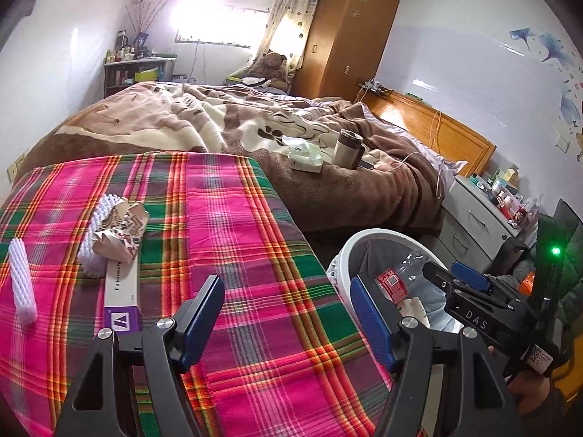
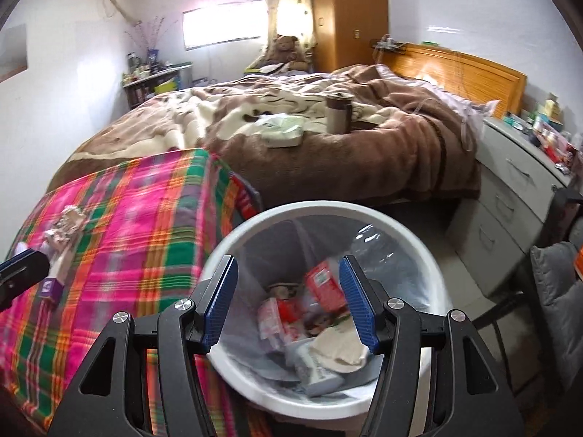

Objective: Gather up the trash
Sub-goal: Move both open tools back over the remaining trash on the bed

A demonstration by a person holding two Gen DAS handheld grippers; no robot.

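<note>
Both grippers are spread and empty. The left gripper [image 1: 288, 313] hovers over the plaid tabletop [image 1: 233, 218]; lower left, a long box [image 1: 122, 291] lies pointing up-frame. The right gripper [image 2: 288, 302] hangs over the bin [image 2: 408, 233].

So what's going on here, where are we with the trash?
A person holds a gripper in each hand, both open and empty. The right gripper hangs over the white bin, which already holds wrappers and paper. The left gripper is over the plaid cloth, where trash waits: a crumpled wrapper, a purple-ended box and a white foam sleeve.
</note>
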